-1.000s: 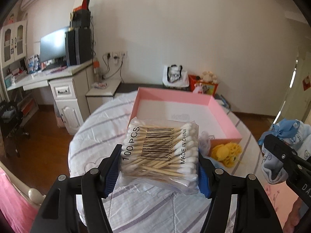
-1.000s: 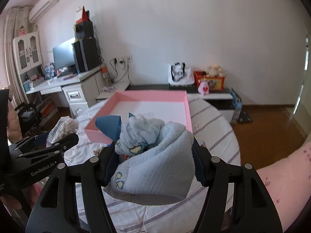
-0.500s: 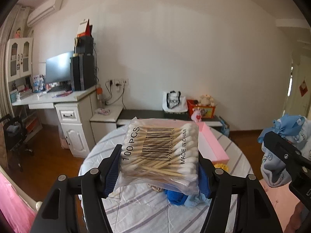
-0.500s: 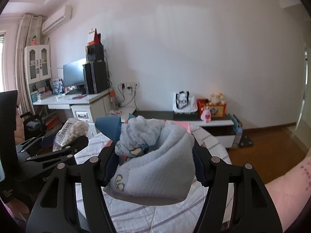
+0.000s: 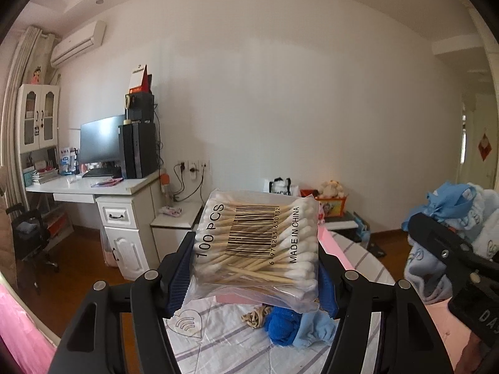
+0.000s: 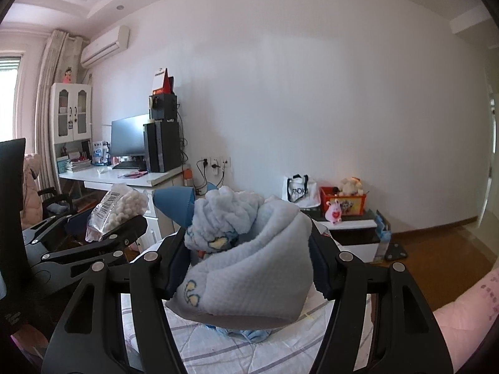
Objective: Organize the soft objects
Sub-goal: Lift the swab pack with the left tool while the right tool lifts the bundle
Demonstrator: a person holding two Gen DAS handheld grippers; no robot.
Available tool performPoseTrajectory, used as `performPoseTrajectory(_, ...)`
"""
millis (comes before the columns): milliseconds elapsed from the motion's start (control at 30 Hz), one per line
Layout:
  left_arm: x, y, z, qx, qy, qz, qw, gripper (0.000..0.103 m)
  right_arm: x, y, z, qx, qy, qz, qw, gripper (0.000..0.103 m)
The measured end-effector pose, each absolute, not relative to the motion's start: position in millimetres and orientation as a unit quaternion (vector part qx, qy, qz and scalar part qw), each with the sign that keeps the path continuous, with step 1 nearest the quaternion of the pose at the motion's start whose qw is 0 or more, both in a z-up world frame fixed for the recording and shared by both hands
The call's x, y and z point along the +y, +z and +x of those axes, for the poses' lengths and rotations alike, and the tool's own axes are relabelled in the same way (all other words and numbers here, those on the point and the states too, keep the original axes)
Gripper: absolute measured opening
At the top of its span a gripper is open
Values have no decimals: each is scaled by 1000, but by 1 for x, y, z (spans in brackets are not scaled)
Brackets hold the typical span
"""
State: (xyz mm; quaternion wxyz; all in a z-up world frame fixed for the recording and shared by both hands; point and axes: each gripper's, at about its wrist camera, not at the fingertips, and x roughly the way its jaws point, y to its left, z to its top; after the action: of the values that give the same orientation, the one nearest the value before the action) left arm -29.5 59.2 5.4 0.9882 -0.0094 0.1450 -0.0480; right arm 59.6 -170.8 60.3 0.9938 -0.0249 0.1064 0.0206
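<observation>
My left gripper (image 5: 255, 260) is shut on a clear bag of cotton swabs (image 5: 259, 244) with a barcode, held up above the table. My right gripper (image 6: 246, 258) is shut on a bundle of light blue baby clothes (image 6: 249, 268) with a blue strap sticking out. In the left wrist view the right gripper (image 5: 449, 249) and its bundle show at the right edge. The right wrist view has the left gripper (image 6: 93, 243) with the swab bag (image 6: 117, 208) at the left. A sliver of the pink box (image 5: 332, 247) shows behind the swab bag.
On the striped tablecloth (image 5: 218, 336) below lie a blue cloth pile (image 5: 290, 327) and a tan hair tie (image 5: 255, 314). A white desk (image 5: 93, 187) with monitor stands at left, a low dark cabinet (image 6: 349, 224) with toys by the far wall. A pink sleeve (image 6: 467, 318) is at right.
Both grippers have tilted upward with their loads still held. The pink box and table have dropped low in both views, and the wall now fills them.
</observation>
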Motion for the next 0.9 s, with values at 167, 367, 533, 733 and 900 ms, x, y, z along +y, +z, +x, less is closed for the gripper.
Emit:
performPoseTrajectory(167,64,-6,-39,140,-56,-14,988,63,-168,60,53,100,19,-29,994,61)
performPoseTrajectory(367,67,-16,-44,138,-50,-11,989,63,-168,56,48,99,23,-35,994,61)
performPoseTrajectory(533,64,-17,-42,139,-50,-12,989,63,-172,56,52,103,18,-30,994,61)
performPoseTrajectory(733,56,-16,-38,140,-47,-11,989,63,-176,58,52,102,10,-22,995,61)
performPoseTrajectory(900,55,-12,-29,143,-50,-13,988,63,-177,57,53,104,5,-17,994,61)
